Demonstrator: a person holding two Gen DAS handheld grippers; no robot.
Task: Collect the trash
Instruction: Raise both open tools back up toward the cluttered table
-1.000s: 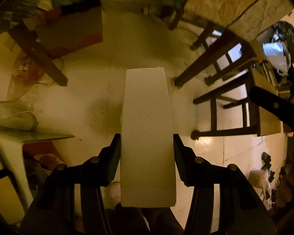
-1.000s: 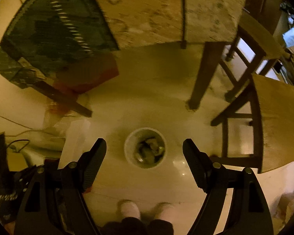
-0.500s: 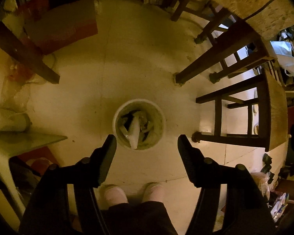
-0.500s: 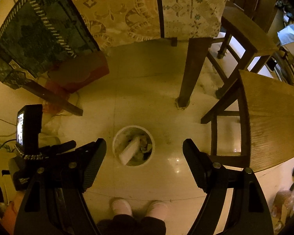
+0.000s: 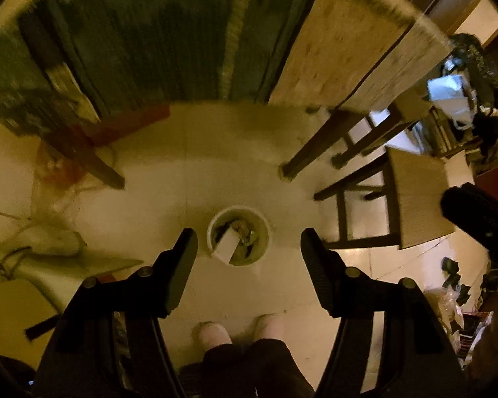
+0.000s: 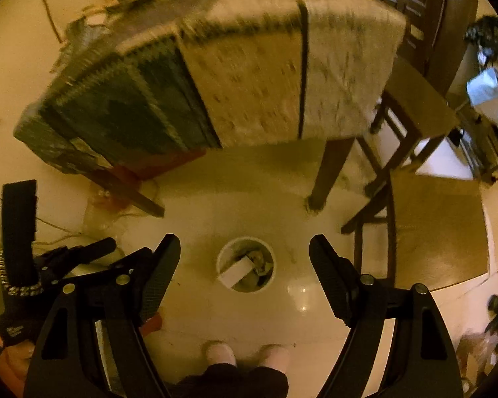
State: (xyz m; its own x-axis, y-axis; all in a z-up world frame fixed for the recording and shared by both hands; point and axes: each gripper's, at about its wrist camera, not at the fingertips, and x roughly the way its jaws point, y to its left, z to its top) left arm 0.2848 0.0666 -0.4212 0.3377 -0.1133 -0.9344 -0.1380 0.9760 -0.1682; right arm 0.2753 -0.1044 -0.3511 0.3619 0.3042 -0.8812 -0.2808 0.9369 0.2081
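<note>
one round white trash bin [image 5: 238, 236] stands on the pale floor [image 5: 189, 179], seen from above in both wrist views. inside it lies one white box [image 5: 227, 247], resting on a heap of darker crumpled scraps whose number cannot be told. the box is tilted, its long axis running on a diagonal: the lower-left end leans against the bin's near-left rim, and the other end points up and to the right toward the middle of the bin. in the right wrist view the same box [image 6: 237, 272] shows the same slant inside the bin [image 6: 245, 263].

two grippers are in view. the left gripper [image 5: 245, 265] hangs above the bin with its jaws spread wide and nothing between them; the bin sits in the gap, far below. the right gripper [image 6: 245, 275] is likewise spread wide and holds nothing.

two pale slippered feet [image 5: 239, 328] stand just below the bin. one table draped in a patterned cloth [image 6: 249, 76] fills the top of each view, and two wooden chairs [image 6: 438, 225] stand to the right.
</note>
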